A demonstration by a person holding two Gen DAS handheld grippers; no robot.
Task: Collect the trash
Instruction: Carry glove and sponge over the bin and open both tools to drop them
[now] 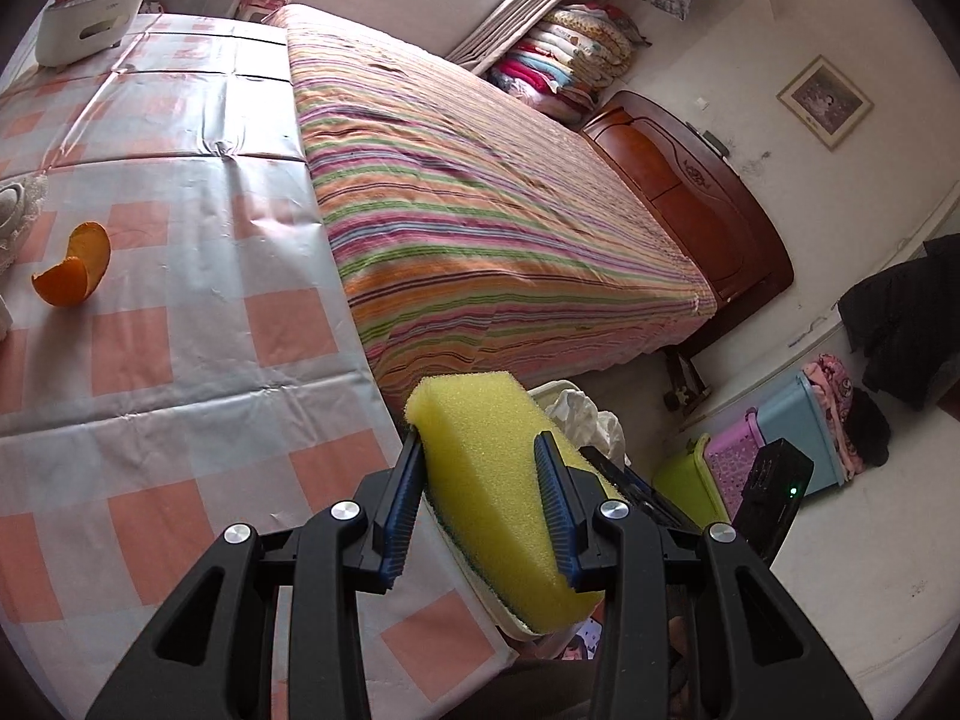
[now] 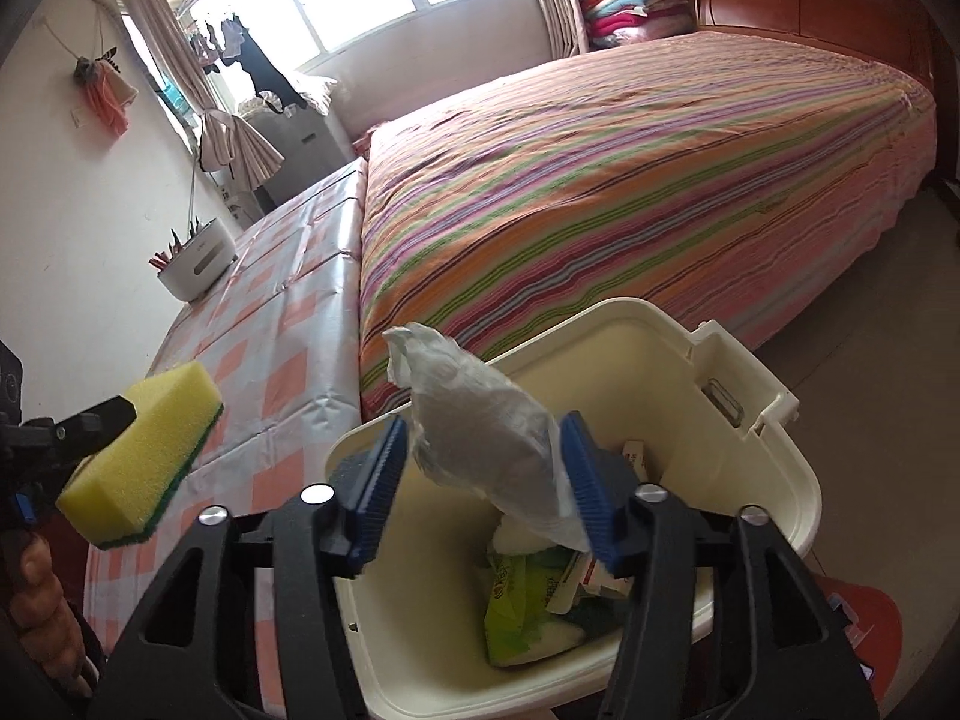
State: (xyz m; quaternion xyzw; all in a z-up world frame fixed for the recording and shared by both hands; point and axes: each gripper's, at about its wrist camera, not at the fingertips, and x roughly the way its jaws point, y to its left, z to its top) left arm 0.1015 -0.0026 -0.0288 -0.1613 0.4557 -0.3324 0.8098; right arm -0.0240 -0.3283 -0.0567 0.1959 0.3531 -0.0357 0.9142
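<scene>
The left gripper [image 1: 480, 492] clamps a yellow sponge [image 1: 498, 480] (green-backed) at the checked table's [image 1: 180, 312] edge. The right gripper [image 2: 486, 480], jaws parted, hangs above the cream bin [image 2: 750, 480]; a crumpled plastic bag [image 2: 480, 420] sits loose between its pads. An orange peel [image 1: 75, 267] lies on the table.

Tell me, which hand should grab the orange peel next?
Probably the right. The right gripper has its fingers apart, with the plastic bag between them above the trash bin. The left gripper is clamped on the sponge, though the orange peel lies nearer its side.
</scene>
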